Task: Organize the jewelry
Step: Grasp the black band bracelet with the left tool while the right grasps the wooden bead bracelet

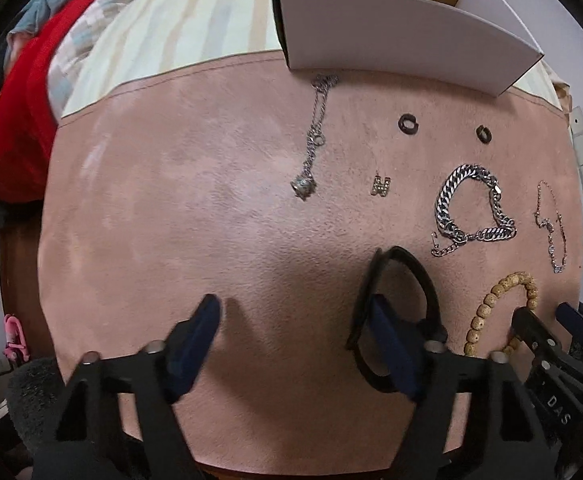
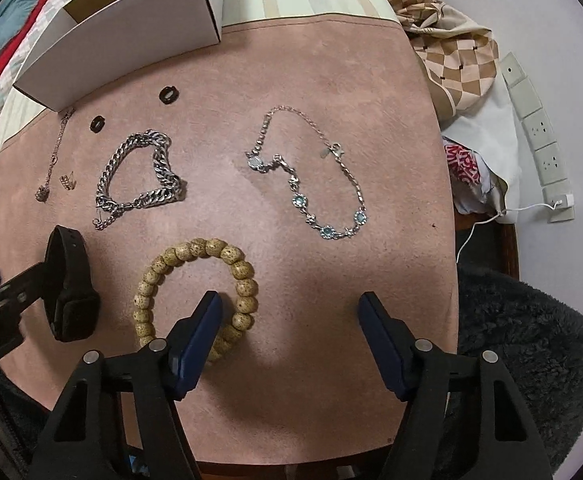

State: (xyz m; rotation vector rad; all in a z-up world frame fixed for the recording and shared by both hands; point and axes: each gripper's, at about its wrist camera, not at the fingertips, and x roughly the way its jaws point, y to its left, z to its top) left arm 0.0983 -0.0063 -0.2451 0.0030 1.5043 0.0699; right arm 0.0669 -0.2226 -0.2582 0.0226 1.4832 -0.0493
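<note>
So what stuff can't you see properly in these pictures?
- Inside of the white box: both views, its front wall hides it.
- Smartwatch face: left view, the left gripper finger covers it.
- Bead bracelet, near part: right view, behind a right gripper finger.
- Small gold charm: too small to read.

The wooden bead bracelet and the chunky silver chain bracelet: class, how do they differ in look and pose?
The wooden bead bracelet is tan round beads; the silver chain bracelet is shiny metal links. The bead bracelet forms a closed ring; the chain bracelet trails a loose tail. The right claw straddles the bead bracelet's edge, not the chain bracelet. Both lie flat on the pink mat.
</note>
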